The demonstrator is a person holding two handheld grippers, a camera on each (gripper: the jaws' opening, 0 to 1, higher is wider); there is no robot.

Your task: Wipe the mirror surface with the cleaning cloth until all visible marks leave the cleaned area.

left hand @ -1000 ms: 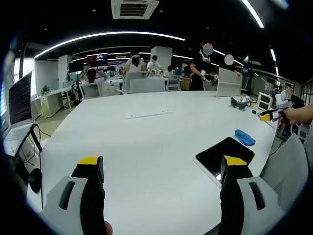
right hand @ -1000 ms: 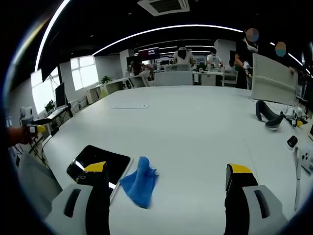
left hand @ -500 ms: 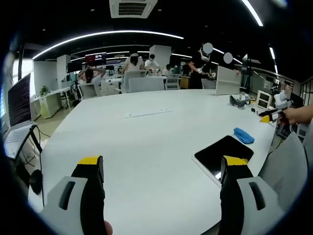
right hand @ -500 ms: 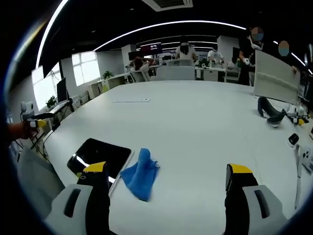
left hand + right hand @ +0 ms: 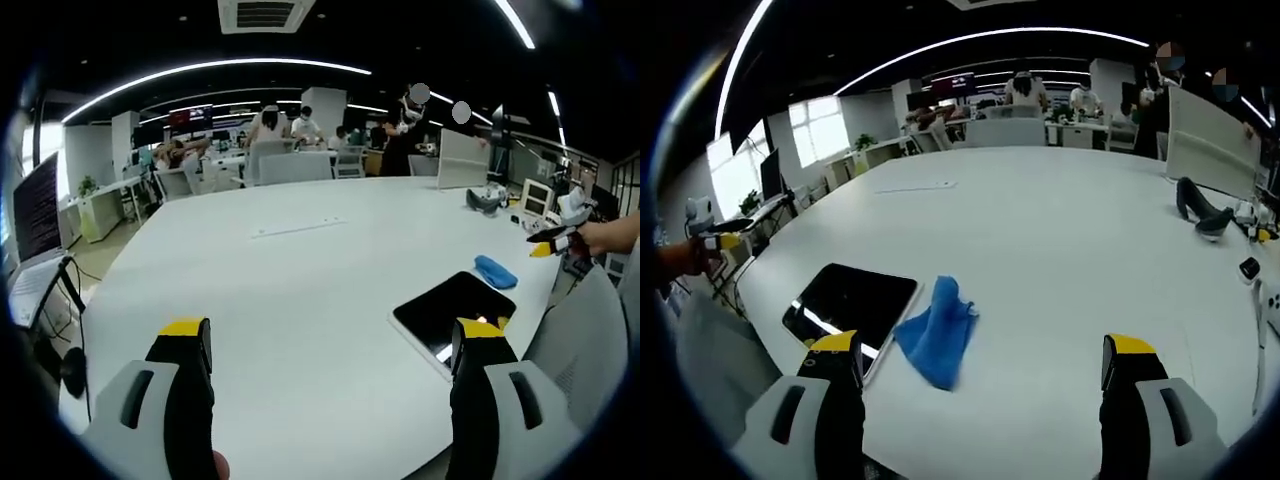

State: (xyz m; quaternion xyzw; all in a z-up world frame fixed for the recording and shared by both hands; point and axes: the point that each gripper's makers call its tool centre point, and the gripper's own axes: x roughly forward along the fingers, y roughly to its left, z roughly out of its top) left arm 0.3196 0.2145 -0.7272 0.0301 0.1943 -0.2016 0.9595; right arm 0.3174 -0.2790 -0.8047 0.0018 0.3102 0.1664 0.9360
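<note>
Meanwhile both grippers, left and right, stay spread and empty, nearer the cloth.

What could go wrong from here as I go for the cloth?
The crumpled blue cleaning cloth lies against the dark rectangular mirror, so a low grab by the open right hand-held gripper might knock the glass. The mirror sits close to the white table's edge; hard wiping could push it off. The open left hand-held gripper holds nothing to steady it.

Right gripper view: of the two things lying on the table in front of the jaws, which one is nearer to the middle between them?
The blue cloth. It lies crumpled almost between the open jaws, while the dark mirror lies flat beside it, behind the left-hand jaw.
</note>
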